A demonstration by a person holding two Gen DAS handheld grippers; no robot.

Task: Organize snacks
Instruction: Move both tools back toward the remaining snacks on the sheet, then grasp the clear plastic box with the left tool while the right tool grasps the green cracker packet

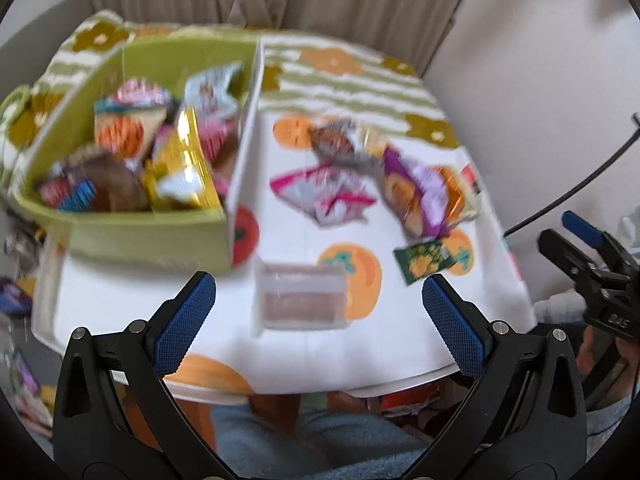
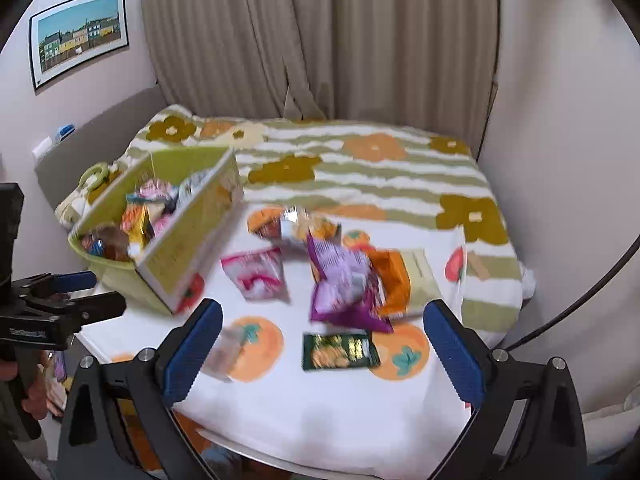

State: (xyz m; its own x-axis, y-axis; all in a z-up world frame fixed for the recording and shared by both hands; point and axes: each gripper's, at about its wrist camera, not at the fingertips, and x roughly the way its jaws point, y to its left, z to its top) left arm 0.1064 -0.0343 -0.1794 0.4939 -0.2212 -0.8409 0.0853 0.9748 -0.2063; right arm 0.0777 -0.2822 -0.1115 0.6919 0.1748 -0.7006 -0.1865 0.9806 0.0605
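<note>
Approx half done: green bin [image 1: 152, 236] held many snacks; several packets [image 2: 344, 284] lay loose on cloth. Left gripper [image 1: 320, 320] & right gripper [image 2: 324, 352] both spread wide, empty.

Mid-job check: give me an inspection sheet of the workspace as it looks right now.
Surface: white cloth with orange fruit print, laid over a flower-striped blanket.
Job's things: green basket already holding several packets; loose on the cloth are a pink packet, purple bag, orange bag, dark green packet and a clear-wrapped bar.
Clutter: more packets heaped behind the purple bag, blurred.
Grippers: left gripper and right gripper both open, empty, above the near edge.
Cables: black cable at right.
Surroundings: beige curtain, framed picture on the wall.
</note>
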